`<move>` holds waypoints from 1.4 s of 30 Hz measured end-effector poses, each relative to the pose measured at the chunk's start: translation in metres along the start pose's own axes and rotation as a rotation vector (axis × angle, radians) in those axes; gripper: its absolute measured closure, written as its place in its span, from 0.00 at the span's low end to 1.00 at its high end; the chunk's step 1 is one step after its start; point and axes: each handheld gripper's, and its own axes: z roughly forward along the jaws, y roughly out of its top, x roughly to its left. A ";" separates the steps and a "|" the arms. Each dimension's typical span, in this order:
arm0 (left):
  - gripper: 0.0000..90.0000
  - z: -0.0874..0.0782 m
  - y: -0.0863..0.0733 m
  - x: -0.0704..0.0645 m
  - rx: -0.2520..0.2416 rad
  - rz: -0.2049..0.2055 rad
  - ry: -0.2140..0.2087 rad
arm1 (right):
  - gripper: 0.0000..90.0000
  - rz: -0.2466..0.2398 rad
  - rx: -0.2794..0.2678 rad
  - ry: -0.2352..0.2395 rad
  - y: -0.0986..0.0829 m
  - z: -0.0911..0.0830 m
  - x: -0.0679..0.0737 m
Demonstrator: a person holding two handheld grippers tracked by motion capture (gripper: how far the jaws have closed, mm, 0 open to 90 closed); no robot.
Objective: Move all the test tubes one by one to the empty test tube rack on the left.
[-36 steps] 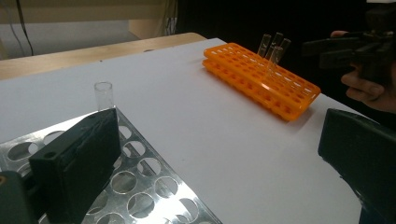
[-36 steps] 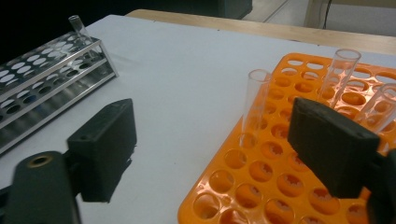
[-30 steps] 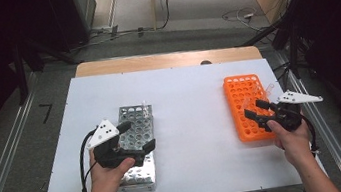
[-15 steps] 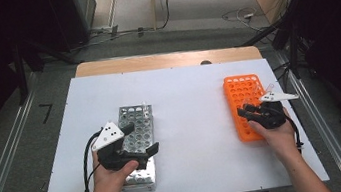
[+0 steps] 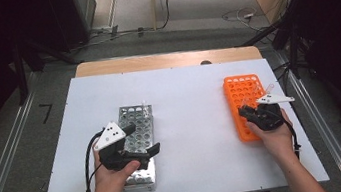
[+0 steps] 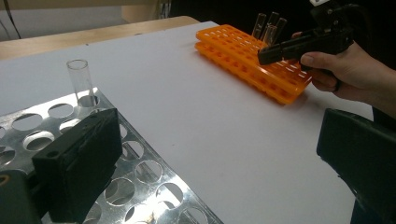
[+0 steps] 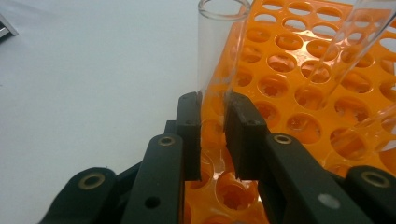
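An orange tube rack [image 5: 242,97] lies on the white table at the right, with three clear tubes [image 6: 269,25] standing in it. My right gripper [image 5: 244,112] hovers over its near left part, shut on one clear glass tube [image 7: 218,60] that rises between the jaws above the rack's holes [image 7: 280,88]. A metal rack [image 5: 134,119] lies at the left with one clear tube [image 6: 80,81] upright at its far corner. My left gripper [image 5: 142,139] hangs over this rack [image 6: 140,154], wide open with nothing between its jaws.
The white table top [image 5: 189,98] stretches bare between the two racks. A wooden strip [image 5: 163,60] runs along the far edge. Metal rails [image 5: 6,159] flank the table. Two other tubes [image 7: 348,42] lean close beside the held one.
My right gripper has moved left over the orange rack and shut on a tube. The left hand has shifted slightly right over the metal rack, still open.
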 end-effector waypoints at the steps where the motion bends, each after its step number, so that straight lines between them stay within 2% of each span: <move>1: 0.00 0.000 0.000 0.000 0.002 0.003 0.001 | 0.82 0.002 -0.008 0.000 0.000 -0.001 0.000; 4: 0.00 0.000 0.001 -0.001 -0.001 0.008 -0.003 | 0.82 0.002 -0.048 -0.004 0.001 -0.007 -0.001; 9: 0.00 -0.001 0.003 -0.002 -0.008 0.009 -0.006 | 0.82 -0.002 -0.081 0.003 0.006 -0.016 0.001; 14: 0.01 -0.001 0.005 -0.004 -0.014 0.010 -0.012 | 0.82 -0.020 -0.115 0.004 0.011 -0.029 0.008; 18: 0.01 0.000 0.008 -0.009 -0.019 0.021 -0.020 | 0.82 -0.033 -0.128 0.031 0.014 -0.036 0.017; 30: 0.01 0.009 0.017 -0.022 -0.026 0.041 -0.040 | 0.82 -0.120 -0.121 0.148 0.017 -0.043 0.056; 35: 0.02 0.017 0.021 -0.028 -0.029 0.042 -0.063 | 0.82 -0.161 -0.104 0.187 0.017 -0.041 0.076; 42: 0.04 0.028 0.023 -0.039 -0.010 0.050 -0.092 | 0.82 -0.227 -0.085 0.236 0.015 -0.038 0.103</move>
